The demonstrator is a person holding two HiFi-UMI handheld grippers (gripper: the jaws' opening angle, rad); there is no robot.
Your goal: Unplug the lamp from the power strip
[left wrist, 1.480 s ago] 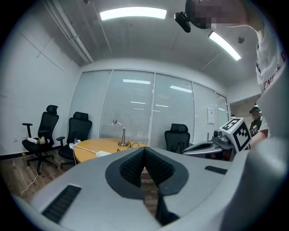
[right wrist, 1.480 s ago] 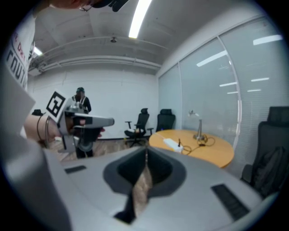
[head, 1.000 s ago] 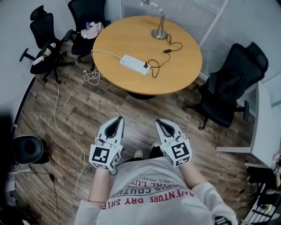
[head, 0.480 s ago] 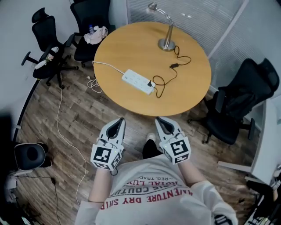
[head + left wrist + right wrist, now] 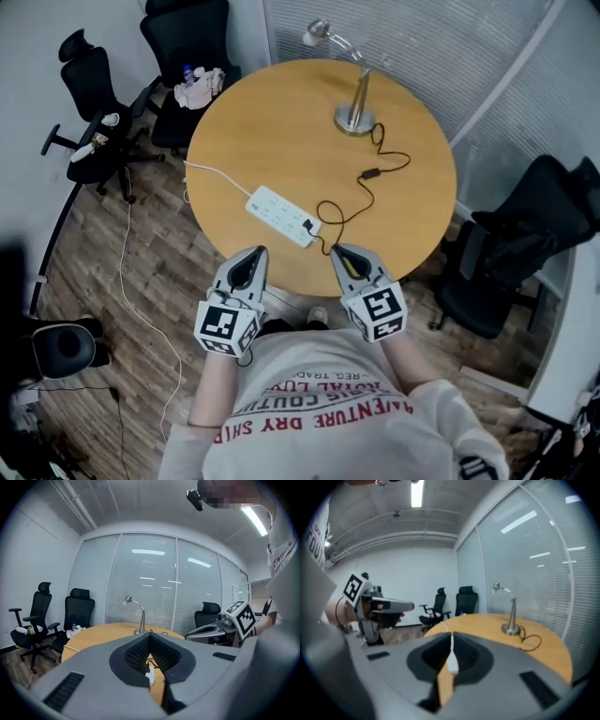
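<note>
1. Head view: the table (image 5: 272, 131) is nearer than before. The lamp (image 5: 354, 119) is plugged into the power strip (image 5: 277, 213), just ahead of the left tool (image 5: 251, 255) and right tool (image 5: 342, 255).
2. Left gripper view: the left tool (image 5: 150, 637) is closed and holds nothing.
3. Right gripper view: the right tool (image 5: 451, 637) is closed and holds nothing.

Bright, even ceiling light (image 5: 416, 494) — soft shadows, fisheye-warped edges (close foreground blurred).
</note>
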